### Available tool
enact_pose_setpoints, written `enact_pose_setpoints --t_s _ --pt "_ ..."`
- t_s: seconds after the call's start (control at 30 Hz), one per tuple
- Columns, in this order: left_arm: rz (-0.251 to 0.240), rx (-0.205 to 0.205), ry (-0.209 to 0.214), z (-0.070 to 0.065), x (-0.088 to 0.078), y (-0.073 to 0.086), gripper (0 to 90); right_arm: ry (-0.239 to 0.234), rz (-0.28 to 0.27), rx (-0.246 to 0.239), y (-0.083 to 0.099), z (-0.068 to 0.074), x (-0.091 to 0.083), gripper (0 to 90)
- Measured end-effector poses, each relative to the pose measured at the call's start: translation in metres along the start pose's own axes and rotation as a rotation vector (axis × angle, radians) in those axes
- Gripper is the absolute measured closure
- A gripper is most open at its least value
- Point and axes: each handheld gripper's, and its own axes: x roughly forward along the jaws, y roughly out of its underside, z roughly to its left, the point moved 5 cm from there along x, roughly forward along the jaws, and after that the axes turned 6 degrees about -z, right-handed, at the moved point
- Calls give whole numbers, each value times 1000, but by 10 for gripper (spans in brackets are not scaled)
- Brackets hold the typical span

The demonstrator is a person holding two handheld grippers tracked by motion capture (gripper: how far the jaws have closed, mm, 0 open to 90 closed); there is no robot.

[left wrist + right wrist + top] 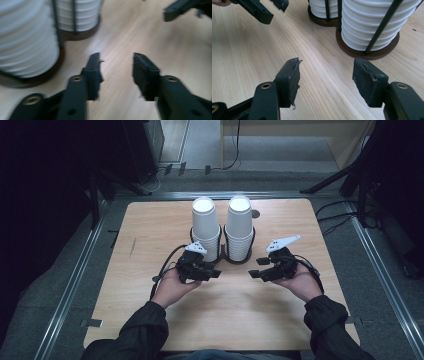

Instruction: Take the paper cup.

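My left gripper (216, 273) and right gripper (254, 272) face each other just near of the cups (206, 227), jaws apart on nothing. Two stacks stand upside down in the rack (223, 256), far middle, easy to lift off.

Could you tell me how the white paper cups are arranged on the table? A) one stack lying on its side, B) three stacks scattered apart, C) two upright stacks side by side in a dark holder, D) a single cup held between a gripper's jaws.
C: the high view shows two upright stacks of white cups standing side by side in a dark holder on the wooden table.
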Motion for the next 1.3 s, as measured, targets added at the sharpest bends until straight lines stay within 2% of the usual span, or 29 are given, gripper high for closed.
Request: enact_pose_setpoints --t_s 0.07,0.33,0.47,0.6,0.7,0.73,0.8,0.83,0.97,1.03,1.07,1.1,1.17,1.3 --pt "17 13 -1 -2 1 -1 658 2 -14 9 -2 -1 -3 379" --pt "-1 8 -14 -3 6 -13 792 18 -28 13 -9 -3 -8 369" --pt "5 37 -31 -3 11 -20 776 32 -54 23 -17 -4 -12 352" --pt "8 39 -46 -3 14 -24 804 44 -57 25 -25 -8 -12 344" --pt "1 24 -54 0 15 -29 838 47 -55 20 -32 -9 -12 335" --pt "-6 4 -38 1 16 -31 839 43 -54 25 -34 -10 -13 331" --pt "-5 -9 -50 2 17 -34 846 49 -53 26 -36 -11 -13 331" --pt "-9 -4 -67 2 17 -37 859 55 -53 20 -42 -13 -15 325" --pt "-30 7 -76 -1 18 -48 893 62 -63 4 -50 -15 -19 322" --pt "-44 24 -102 -2 19 -56 896 75 -73 3 -58 -18 -25 305" --pt "-44 24 -102 -2 19 -56 896 75 -73 3 -58 -18 -25 305" --pt "-52 23 -109 -2 20 -61 895 90 -85 2 -64 -21 -27 259" --pt "-61 30 -123 -3 21 -65 896 102 -90 6 -70 -23 -28 239" --pt "-68 39 -153 -3 23 -73 894 98 -83 -3 -81 -25 -28 212"
